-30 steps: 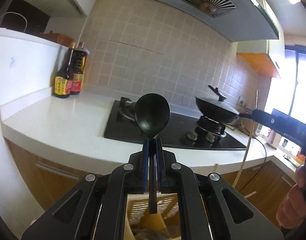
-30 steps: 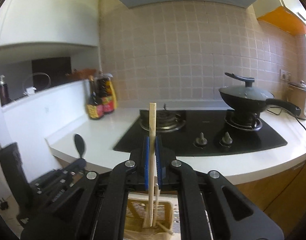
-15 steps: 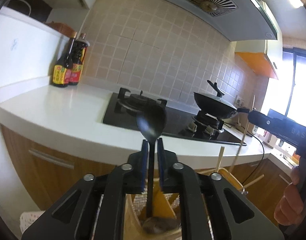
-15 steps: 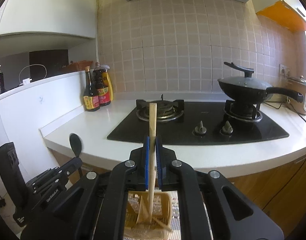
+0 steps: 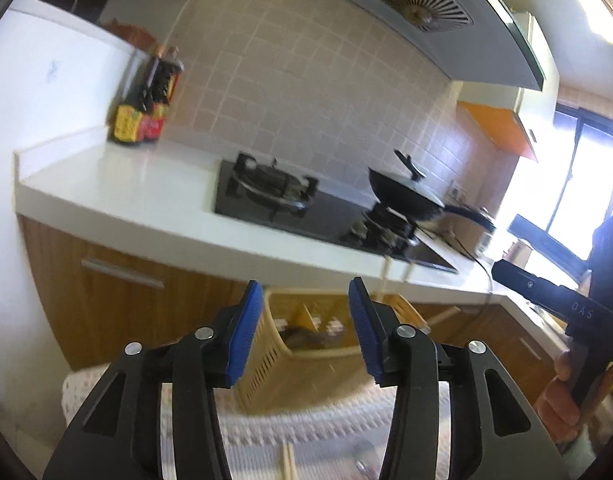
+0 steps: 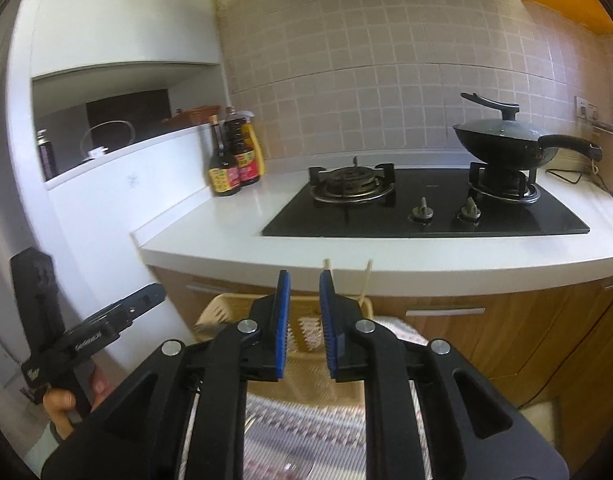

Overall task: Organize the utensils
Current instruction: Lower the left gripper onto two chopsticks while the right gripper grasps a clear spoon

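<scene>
A yellow slotted utensil basket (image 5: 306,340) stands on a white lace mat just ahead of both grippers; it also shows in the right wrist view (image 6: 226,312). Wooden chopsticks (image 6: 365,280) stick up from its right side, seen too in the left wrist view (image 5: 384,280). A dark shape lies inside the basket, unclear. My left gripper (image 5: 306,304) is open and empty, jaws wide apart. My right gripper (image 6: 304,284) is open and empty, jaws a little apart. A loose chopstick (image 5: 288,460) lies on the mat near me.
A white countertop (image 6: 226,232) with a black gas hob (image 6: 426,208) runs behind the basket. A lidded wok (image 6: 506,144) sits on the right burner. Sauce bottles (image 6: 234,160) stand at the counter's back left. Wooden cabinets (image 5: 106,280) are below.
Both grippers have opened. The black spoon has left the left gripper and the chopstick has left the right gripper. Both grippers have drawn back from the basket.
</scene>
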